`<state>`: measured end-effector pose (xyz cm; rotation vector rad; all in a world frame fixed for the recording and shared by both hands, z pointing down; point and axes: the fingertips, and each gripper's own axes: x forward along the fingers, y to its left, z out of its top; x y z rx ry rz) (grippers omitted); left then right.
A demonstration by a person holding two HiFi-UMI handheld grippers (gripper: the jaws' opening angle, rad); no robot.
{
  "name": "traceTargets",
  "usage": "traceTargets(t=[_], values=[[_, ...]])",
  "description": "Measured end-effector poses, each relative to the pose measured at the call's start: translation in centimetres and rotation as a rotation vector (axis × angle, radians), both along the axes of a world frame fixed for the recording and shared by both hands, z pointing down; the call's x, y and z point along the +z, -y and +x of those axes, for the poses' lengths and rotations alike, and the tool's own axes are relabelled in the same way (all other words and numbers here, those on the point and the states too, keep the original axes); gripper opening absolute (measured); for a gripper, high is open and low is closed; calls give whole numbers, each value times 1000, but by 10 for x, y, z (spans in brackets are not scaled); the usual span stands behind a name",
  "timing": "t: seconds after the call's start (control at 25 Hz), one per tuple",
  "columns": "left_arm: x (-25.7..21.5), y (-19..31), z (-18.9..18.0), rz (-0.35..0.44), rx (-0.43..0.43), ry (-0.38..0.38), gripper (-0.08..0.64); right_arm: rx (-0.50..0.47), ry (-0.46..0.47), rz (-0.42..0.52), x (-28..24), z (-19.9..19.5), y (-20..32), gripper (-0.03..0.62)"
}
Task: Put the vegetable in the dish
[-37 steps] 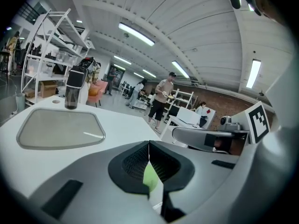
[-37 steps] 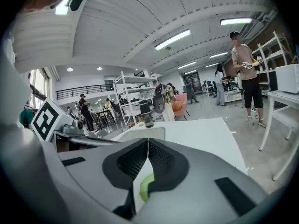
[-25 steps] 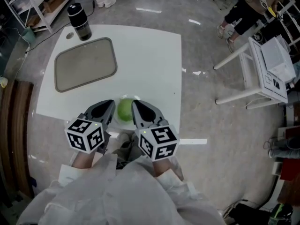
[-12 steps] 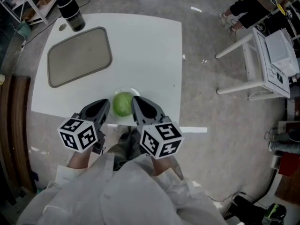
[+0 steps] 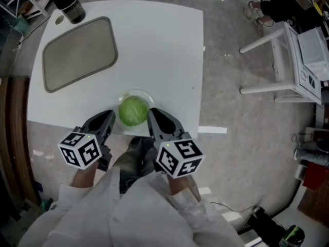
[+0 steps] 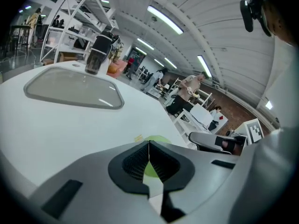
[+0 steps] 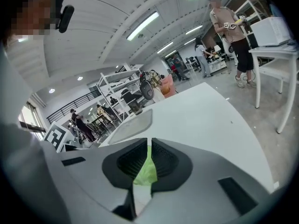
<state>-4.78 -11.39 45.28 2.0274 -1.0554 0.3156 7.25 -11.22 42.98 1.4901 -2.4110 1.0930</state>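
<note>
Cabbage [image 5: 133, 111] sits in the clear dish [image 5: 147, 96] at the table's [image 5: 154, 45] near edge. The left gripper [image 5: 109, 117] and right gripper [image 5: 152, 114] flank it, jaws pressed together, empty. Placement looks done; next, ease both outward without tipping the dish.

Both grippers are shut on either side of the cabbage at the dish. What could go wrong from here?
1. The cabbage is round and the dish looks shallow and barely wider than it. If the shut left gripper and right gripper that flank it draw apart, it may roll over the rim.
2. The dish sits close to the near edge of the table. A nudge from either gripper could slide it off.
</note>
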Motion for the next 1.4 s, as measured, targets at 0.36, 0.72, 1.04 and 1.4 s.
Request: traceTargets(t=[0.36, 0.72, 1.04, 1.4], values=[[20, -4, 1, -26, -13, 15, 11, 41, -11, -47, 23, 10, -3, 17], [39, -7, 0, -83, -7, 21, 14, -14, -38, -117, 50, 10, -12, 89], [51, -13, 3, -130, -23, 6, 104, 2, -52, -179, 69, 19, -17, 118], [61, -16, 0, -188, -35, -15, 127, 27, -32, -258, 88, 20, -25, 149]])
